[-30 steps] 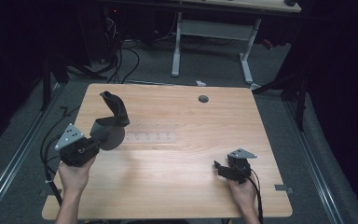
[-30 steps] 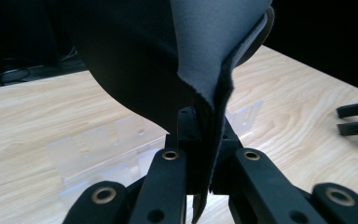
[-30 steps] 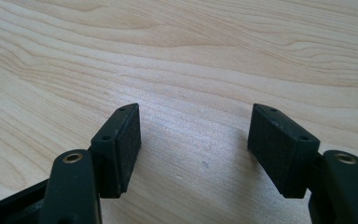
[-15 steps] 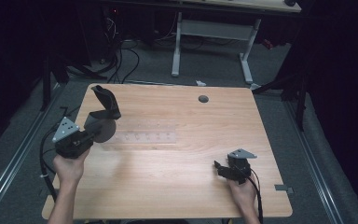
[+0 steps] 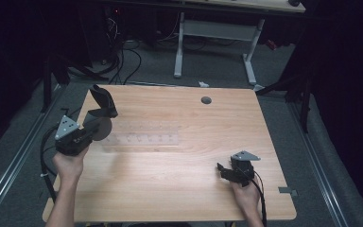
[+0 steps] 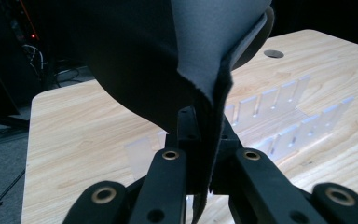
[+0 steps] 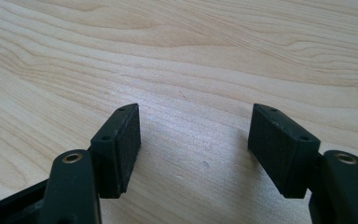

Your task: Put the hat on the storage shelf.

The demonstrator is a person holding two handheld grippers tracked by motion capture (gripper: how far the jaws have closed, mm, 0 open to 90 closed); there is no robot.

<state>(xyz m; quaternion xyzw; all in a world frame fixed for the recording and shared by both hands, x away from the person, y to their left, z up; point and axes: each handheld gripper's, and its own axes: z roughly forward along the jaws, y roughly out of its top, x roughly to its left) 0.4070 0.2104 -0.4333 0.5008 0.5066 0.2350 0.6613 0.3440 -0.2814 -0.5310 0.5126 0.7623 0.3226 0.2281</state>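
A light wooden table (image 5: 179,189) with rounded corners stands on grey carpeted floor (image 5: 14,161); a round grommet hole (image 5: 206,100) sits near its far edge; the room beyond is dark, its walls lost in shadow. Behind the table a second desk shows its white metal frame (image 5: 215,33); black cables (image 5: 123,61) loop over the floor at the far left; a small red light (image 5: 118,10) glows among dark equipment there; light falls mainly on the tabletop.
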